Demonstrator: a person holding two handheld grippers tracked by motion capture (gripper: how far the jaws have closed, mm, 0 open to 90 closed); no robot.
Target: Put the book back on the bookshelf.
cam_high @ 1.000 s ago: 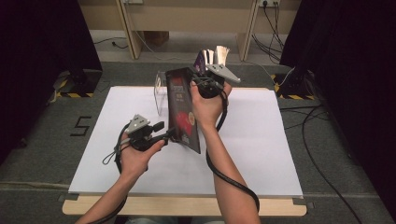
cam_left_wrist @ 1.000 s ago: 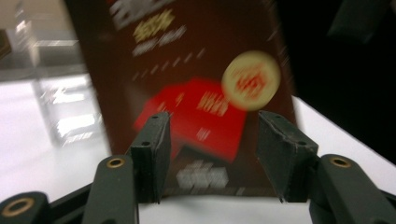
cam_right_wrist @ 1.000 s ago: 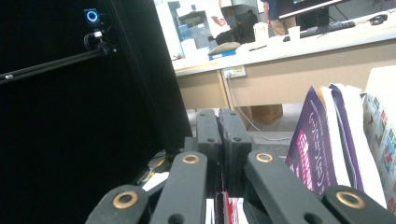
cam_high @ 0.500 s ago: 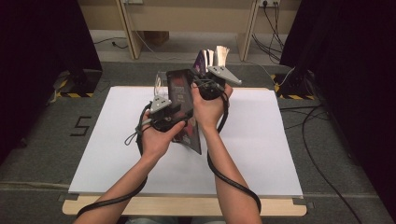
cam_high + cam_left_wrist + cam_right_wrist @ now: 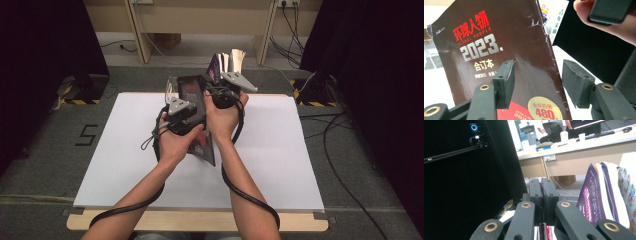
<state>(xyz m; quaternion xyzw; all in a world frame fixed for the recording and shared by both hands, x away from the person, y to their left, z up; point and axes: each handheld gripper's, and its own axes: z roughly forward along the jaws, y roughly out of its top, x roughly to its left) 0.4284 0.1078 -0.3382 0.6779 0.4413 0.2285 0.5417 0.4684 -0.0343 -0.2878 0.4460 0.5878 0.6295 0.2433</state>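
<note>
Item: magazine (image 5: 499, 50), dark cover, held upright above the tabletop (image 5: 280, 150), fanned pages at the far end.
Right gripper (image 5: 540, 195): fingers pressed together, pinching pages of the magazine near its top.
Left gripper (image 5: 536, 85): fingers wide, astride the worn spine edge, cover just beside the left-hand finger (image 5: 504, 80), not clamped.
Handling note: likely best to slide the left fingers over the cover edge alone, close gently, avoid tearing the cracked spine; right grip should hold steady.
</note>
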